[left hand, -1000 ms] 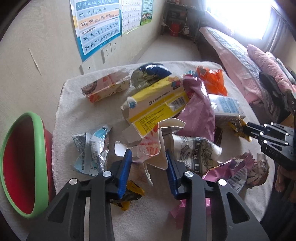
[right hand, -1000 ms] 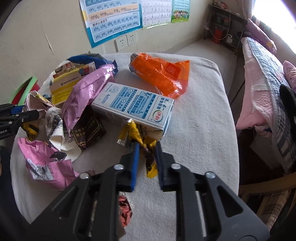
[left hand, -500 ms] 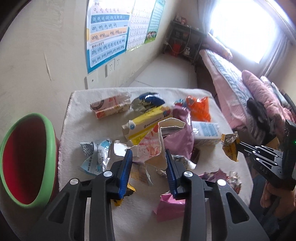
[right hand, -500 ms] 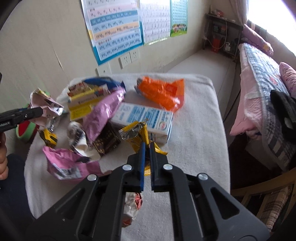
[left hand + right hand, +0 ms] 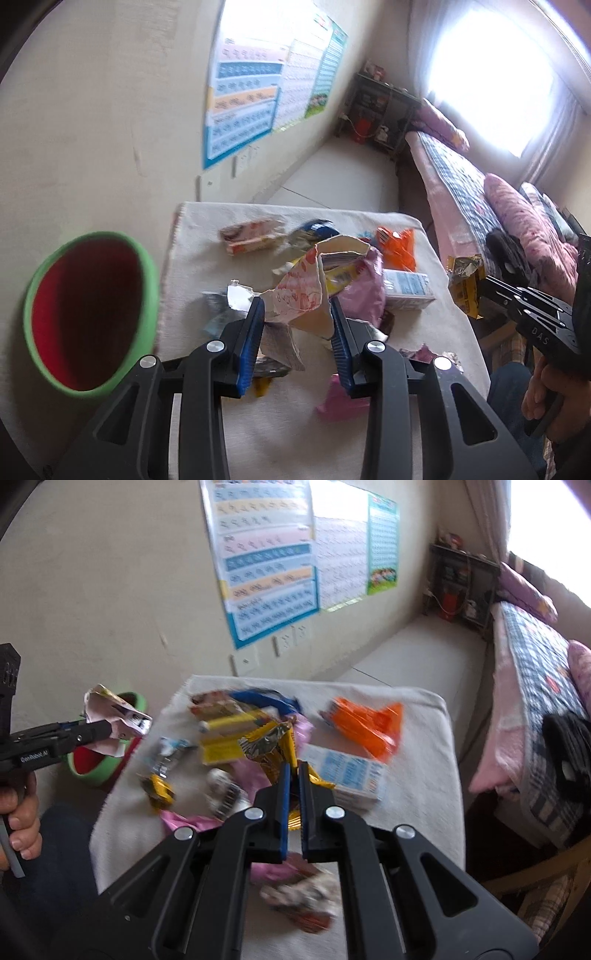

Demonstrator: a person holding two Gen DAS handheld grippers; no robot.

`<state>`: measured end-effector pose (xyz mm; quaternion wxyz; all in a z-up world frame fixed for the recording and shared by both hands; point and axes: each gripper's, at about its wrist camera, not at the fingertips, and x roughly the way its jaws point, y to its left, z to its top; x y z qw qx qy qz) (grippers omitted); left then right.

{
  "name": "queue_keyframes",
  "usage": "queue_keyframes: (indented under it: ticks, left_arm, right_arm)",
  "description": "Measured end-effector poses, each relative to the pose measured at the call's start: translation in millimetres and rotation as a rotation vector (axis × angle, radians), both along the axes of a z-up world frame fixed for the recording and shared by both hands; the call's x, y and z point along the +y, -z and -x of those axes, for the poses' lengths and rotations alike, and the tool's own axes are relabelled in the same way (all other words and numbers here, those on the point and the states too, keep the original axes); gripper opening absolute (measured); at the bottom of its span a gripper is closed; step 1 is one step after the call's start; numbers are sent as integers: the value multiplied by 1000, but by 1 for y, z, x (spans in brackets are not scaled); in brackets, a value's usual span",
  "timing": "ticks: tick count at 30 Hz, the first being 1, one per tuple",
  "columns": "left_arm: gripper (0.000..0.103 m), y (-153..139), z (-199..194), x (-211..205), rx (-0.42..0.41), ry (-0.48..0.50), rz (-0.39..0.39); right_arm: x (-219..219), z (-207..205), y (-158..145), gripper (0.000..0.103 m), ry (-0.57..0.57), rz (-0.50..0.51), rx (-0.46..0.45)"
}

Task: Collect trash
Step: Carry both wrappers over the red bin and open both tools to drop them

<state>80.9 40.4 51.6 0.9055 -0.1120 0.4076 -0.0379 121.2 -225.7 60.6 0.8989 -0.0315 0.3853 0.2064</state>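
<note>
Holding wrappers aloft: left gripper (image 5: pixel 295 314), right gripper (image 5: pixel 291 775), seemingly level

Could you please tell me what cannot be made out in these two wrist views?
- Bin bottom: left view, dark interior.
- Print on the yellow wrapper in the right tongs: right view, motion blur.
- Lower part of the torn paper wrapper: left view, behind the left tongs.
</note>
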Motion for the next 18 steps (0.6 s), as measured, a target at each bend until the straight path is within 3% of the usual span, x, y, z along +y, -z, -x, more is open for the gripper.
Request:
queue_keyframes:
  ticks: [18]
  left_arm:
    - [33, -13, 52, 156, -17, -270, -10]
  right_arm:
    - [202, 2, -38, 5, -316, -85, -55]
